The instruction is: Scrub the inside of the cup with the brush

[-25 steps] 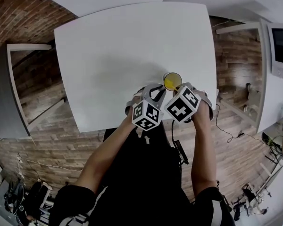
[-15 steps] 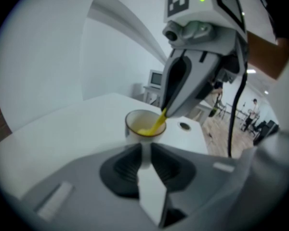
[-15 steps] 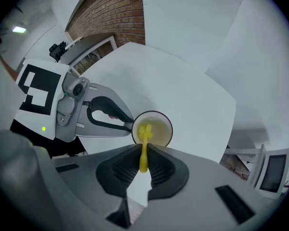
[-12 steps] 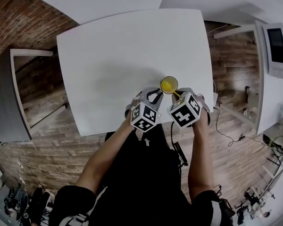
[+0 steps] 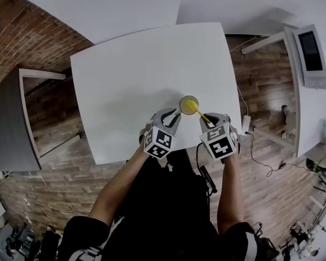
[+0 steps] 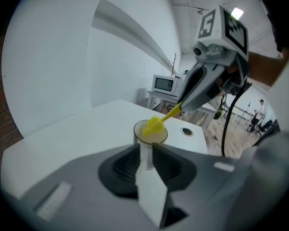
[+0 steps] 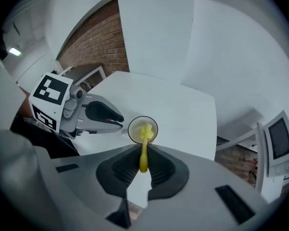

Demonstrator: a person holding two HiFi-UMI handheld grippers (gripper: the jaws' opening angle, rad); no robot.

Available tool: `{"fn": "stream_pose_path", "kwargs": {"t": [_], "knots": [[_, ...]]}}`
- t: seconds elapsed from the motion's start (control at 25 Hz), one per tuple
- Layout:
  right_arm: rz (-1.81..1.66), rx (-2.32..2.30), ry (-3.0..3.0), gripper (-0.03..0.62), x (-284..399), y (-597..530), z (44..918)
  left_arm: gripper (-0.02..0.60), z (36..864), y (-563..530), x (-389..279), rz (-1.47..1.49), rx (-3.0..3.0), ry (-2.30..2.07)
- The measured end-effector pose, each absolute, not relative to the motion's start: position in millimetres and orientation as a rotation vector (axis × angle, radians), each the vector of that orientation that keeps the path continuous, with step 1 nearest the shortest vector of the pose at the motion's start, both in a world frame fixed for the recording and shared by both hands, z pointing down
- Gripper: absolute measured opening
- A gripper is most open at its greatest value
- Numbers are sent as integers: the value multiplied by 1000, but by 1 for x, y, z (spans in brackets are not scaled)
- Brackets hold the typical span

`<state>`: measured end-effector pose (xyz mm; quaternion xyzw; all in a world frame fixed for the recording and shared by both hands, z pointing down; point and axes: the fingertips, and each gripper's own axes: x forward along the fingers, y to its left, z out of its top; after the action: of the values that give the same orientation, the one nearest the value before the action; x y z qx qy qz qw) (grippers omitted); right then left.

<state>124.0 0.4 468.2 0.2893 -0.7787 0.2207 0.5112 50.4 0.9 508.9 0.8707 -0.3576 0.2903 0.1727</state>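
The cup (image 7: 154, 129) stands just ahead of the right hand-held gripper (image 7: 143, 154). That gripper's jaws are pressed onto the handle of the yellow brush (image 7: 143, 159), and the brush head sits in the cup's mouth. To its left, the left hand-held gripper (image 6: 145, 150) is closed on a thin white part of the cup's near side. There are one cup, one brush and two hand-held grippers over the white tabletop (image 5: 130, 75). Only the right gripper view looks down into the cup, and only the left gripper view shows the handle slanting upward.

Small clear cup (image 5: 182, 101), upright, pinched at the rim by left fingers (image 7: 103, 113); yellow brush (image 5: 198, 113), handle clamped between right fingers (image 7: 164, 170), head dipped inside the cup.
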Motion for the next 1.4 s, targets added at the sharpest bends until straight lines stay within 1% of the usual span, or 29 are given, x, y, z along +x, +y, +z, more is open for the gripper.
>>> {"fn": "stream_pose_path", "kwargs": {"t": [0.16,0.4,0.52,0.6,0.8,1.04,1.2,1.4], "knots": [[583,818,-1999,29,139,5,454,80,481,-1,45,750,2465,-1053],[605,1027,-2208,29,143,10,425,74,430,-1,33,661,2508,-1149],[569,1173,-2311,29,144,11,404,51,407,4,20,557,2507,-1235],[530,1257,-2374,29,145,14,389,6,390,7,15,477,2529,-1311],[469,1386,-2485,29,142,22,366,3,380,8,14,436,2534,-1389],[462,1417,-2538,29,131,31,360,3,345,5,12,259,2595,-1588],[446,1449,-2550,29,126,27,358,3,352,6,11,323,2598,-1548],[436,1435,-2578,29,127,26,351,3,350,9,18,297,2600,-1514]]}}
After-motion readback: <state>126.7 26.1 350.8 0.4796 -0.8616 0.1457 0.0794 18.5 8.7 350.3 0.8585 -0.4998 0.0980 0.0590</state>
